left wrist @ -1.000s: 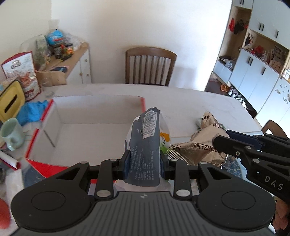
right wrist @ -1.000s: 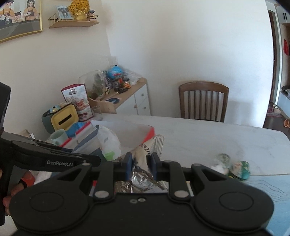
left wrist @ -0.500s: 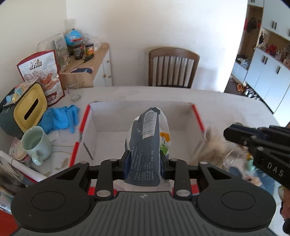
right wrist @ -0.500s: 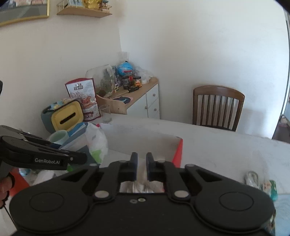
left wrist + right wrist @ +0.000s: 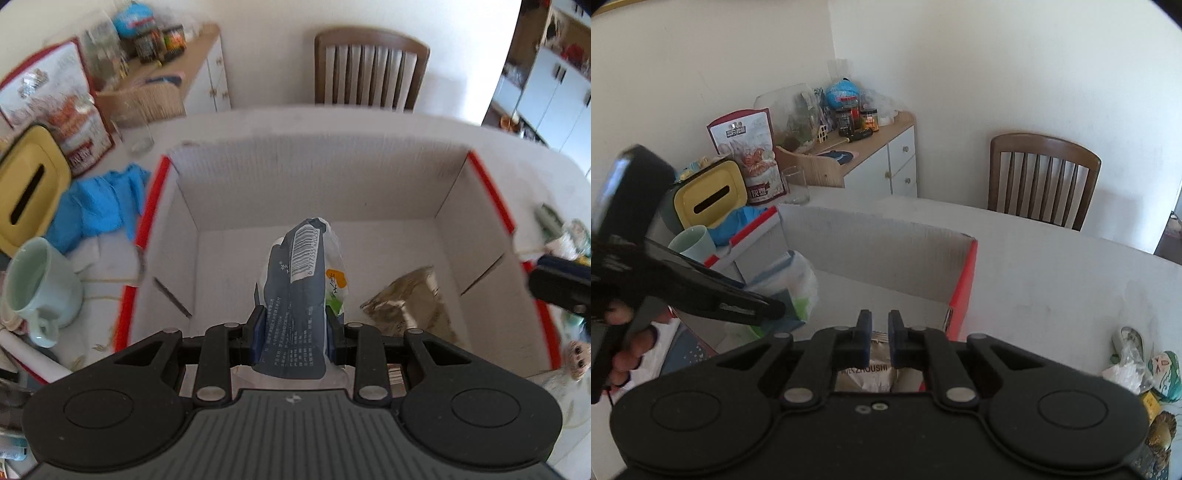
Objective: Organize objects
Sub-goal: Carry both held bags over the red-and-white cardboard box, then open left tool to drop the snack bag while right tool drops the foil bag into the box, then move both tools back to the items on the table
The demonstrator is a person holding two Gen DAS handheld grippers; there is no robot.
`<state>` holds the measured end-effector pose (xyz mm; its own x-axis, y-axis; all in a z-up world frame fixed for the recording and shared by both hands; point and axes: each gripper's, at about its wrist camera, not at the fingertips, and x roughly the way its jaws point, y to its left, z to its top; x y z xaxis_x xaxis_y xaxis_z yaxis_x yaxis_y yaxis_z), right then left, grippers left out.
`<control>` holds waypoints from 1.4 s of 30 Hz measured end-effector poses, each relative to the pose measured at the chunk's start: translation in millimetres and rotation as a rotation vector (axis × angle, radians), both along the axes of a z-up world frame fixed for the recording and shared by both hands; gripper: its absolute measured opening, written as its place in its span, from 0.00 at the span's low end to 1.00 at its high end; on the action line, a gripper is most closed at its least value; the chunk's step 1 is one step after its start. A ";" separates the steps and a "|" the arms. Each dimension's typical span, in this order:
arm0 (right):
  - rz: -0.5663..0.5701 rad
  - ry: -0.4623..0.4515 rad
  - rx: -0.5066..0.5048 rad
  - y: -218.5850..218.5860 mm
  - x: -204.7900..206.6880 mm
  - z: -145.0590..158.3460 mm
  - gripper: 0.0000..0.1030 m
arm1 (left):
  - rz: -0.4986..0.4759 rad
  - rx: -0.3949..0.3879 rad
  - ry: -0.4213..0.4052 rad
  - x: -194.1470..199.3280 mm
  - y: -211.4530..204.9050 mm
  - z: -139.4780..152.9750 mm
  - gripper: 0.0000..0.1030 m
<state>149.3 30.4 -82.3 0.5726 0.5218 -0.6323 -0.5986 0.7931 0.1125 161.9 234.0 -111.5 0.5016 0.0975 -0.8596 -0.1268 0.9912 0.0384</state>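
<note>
Left wrist view: left gripper (image 5: 295,334) at lower centre, blue pads pinching a dark blue and white plastic snack bag (image 5: 301,295) with a barcode, held upright over the open white cardboard box with red edges (image 5: 491,192) filling mid-frame. On the box floor, lower right: a crinkled gold-brown foil packet (image 5: 410,306). Left of the box on the pale table (image 5: 332,122): crumpled blue gloves (image 5: 96,206), a pale green mug (image 5: 37,288), a yellow-lidded tissue holder (image 5: 26,192). Brown wooden chair (image 5: 369,70) at top centre. Black tip of the other tool at the right edge.

Right wrist view: right gripper (image 5: 880,339) at lower centre, blue pads drawn close together with only a narrow slit between, nothing between them. Just below, the foil packet (image 5: 877,373) in the box (image 5: 964,280). Left gripper (image 5: 768,308) at left, held by a hand (image 5: 628,354), carrying the snack bag (image 5: 798,284) inside the box.
</note>
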 end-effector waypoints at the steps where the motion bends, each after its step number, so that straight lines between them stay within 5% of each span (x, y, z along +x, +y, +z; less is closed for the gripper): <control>1: -0.003 0.003 0.001 -1.0 -0.1 -0.6 0.08 | -0.001 0.008 0.012 3.2 0.2 -4.8 0.29; 8: -0.013 0.032 0.009 -7.1 -2.3 -1.8 0.08 | -0.013 0.003 0.081 10.0 -4.2 -23.6 0.31; 11: -0.016 0.038 0.012 -8.8 -2.9 -1.4 0.09 | -0.005 0.003 0.098 12.3 -1.2 -28.9 0.40; 15: -0.029 0.051 0.006 -12.3 -5.5 -0.6 0.14 | 0.003 0.017 0.072 11.4 -2.8 -23.0 0.64; 32: -0.042 0.045 0.058 -44.7 -24.5 19.6 0.18 | 0.013 0.014 -0.076 -30.0 -36.9 34.3 0.64; 42: -0.058 0.037 0.068 -86.6 -38.5 32.0 0.34 | -0.027 -0.026 -0.169 -62.5 -85.5 65.9 0.75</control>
<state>110.8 -56.1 -50.3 0.5802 0.5310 -0.6176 -0.5465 0.8160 0.1882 99.4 148.5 -45.5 0.6414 0.0605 -0.7648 -0.1022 0.9947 -0.0071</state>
